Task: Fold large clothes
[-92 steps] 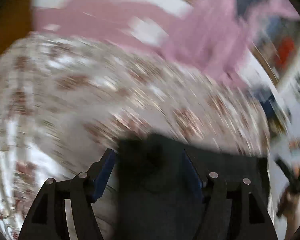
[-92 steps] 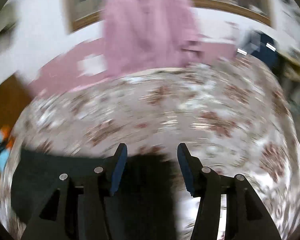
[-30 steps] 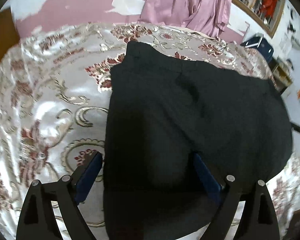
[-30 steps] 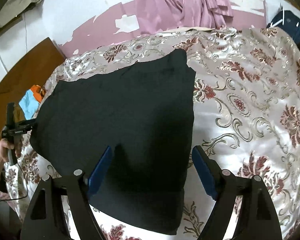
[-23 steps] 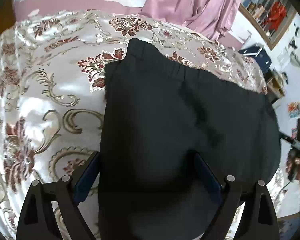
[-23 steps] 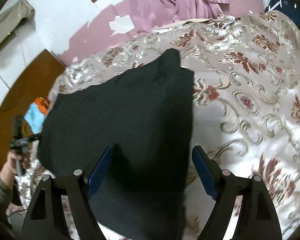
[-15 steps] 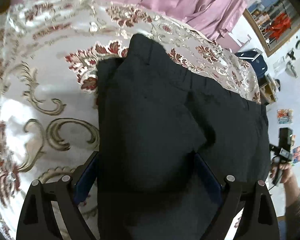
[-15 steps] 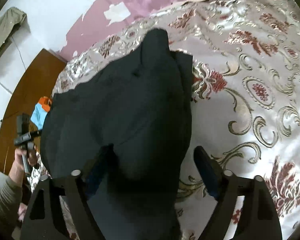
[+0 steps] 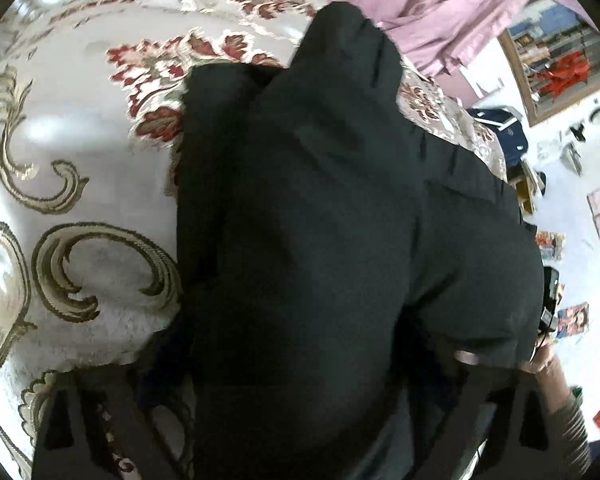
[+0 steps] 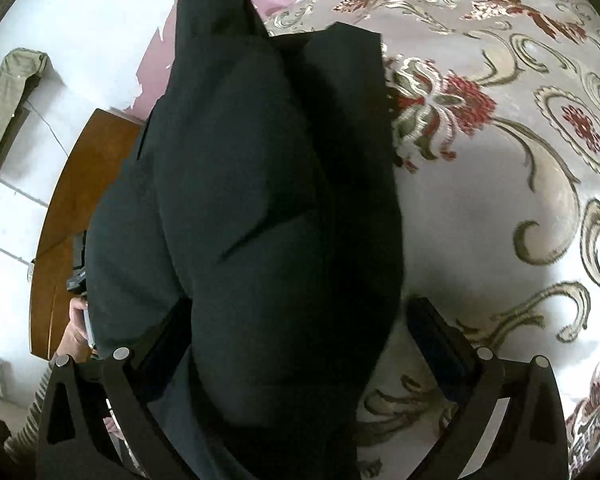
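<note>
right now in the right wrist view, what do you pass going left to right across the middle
olive garment hanging on the wall → brown wooden headboard → black garment → floral bedspread

Black garment (image 10: 260, 200) bulges up between the right gripper's (image 10: 300, 344) wide-spread fingers (image 10: 440, 332), draping over the floral bedspread (image 10: 520, 160); wooden headboard (image 10: 84, 184) at left.
</note>
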### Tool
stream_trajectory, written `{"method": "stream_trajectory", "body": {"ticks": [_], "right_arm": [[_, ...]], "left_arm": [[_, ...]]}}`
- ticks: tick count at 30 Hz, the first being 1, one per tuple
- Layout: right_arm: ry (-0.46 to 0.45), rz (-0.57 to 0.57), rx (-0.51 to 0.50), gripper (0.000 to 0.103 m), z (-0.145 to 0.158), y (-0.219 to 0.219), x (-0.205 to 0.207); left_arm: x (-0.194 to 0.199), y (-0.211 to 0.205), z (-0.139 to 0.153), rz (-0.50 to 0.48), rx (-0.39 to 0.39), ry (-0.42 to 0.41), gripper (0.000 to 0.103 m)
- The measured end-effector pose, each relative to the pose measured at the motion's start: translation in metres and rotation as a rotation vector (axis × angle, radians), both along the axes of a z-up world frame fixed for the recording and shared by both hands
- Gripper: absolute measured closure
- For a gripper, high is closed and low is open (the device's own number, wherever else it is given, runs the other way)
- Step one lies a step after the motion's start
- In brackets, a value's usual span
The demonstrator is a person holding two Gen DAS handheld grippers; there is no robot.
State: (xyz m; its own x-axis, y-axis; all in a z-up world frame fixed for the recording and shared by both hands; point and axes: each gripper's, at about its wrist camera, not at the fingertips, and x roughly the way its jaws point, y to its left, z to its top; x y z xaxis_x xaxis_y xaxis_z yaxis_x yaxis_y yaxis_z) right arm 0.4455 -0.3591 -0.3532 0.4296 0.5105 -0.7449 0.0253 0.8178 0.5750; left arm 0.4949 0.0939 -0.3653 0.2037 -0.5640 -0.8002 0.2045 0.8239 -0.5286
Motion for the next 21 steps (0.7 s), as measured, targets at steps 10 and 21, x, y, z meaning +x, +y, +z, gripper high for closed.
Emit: {"method": "stream_trajectory", "body": {"ticks": [10, 21], "right_arm": [[-0.187, 0.092, -0.111, 0.084, 0.043, 0.049, -0.008], [-0.254, 0.12, -0.065, 0.087, 0.123, 0.033, -0.067]], "left_arm": [[-0.022, -0.006, 0.042, 0.018, 0.041, -0.122, 0.084], [-0.124, 0.024, 0.135, 0.005, 0.067, -0.2, 0.086]]}}
